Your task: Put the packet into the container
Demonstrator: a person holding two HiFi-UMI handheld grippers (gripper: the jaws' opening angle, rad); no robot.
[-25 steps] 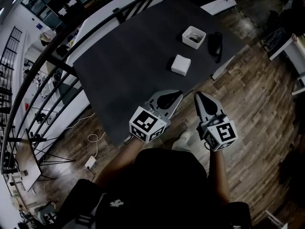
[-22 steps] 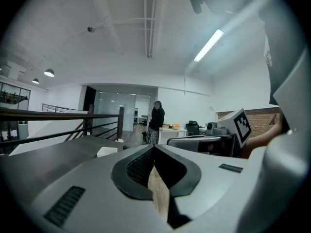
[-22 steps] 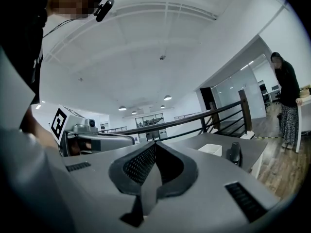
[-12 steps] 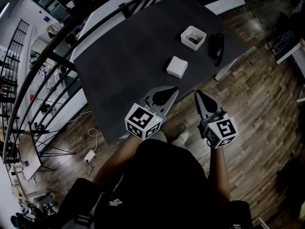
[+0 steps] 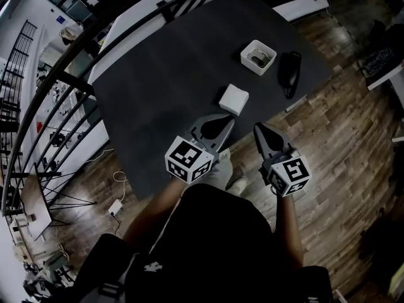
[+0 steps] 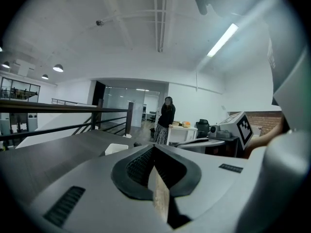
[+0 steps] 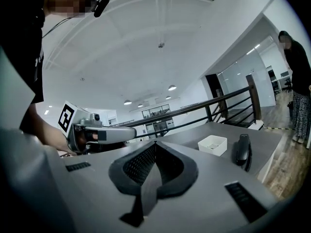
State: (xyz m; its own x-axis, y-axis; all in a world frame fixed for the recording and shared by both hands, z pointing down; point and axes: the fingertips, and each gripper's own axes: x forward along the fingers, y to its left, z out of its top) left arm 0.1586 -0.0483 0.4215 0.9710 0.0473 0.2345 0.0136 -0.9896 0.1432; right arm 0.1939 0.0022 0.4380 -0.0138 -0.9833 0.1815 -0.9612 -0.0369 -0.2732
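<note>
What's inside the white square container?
Head view: a small dark shape inside the white square container, too small to identify. Its wall hides the inside from the right gripper view. The flat white packet lies outside it.

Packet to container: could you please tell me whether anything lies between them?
Nothing visible does: only bare table separates the packet and the container. The black object lies beside the container, off that line.
</note>
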